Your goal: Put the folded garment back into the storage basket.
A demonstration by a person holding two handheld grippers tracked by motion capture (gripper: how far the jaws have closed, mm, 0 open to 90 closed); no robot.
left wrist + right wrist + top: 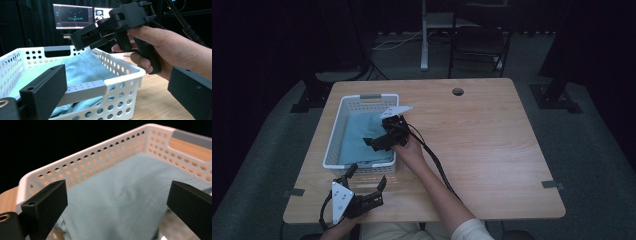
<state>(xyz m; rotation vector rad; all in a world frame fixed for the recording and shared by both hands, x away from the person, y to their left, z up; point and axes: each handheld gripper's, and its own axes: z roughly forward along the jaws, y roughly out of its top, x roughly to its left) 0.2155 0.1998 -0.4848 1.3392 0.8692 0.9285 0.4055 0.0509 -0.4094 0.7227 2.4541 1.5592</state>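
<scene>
While the cloth (pixel 362 137) lies in the basket (pixel 334 132) at the desk's (pixel 492 150) nine o'clock, the right tool (pixel 373 143) is held wide open above it, empty; the left tool (pixel 367 176), also open and empty, is kept at the basket's six o'clock.

No text, label, brand, number or sign could be read; the two monitors (pixel 85 15) far behind the table in the left gripper view showed glowing graphics, but any writing on them was too small and blurred to make out.
</scene>
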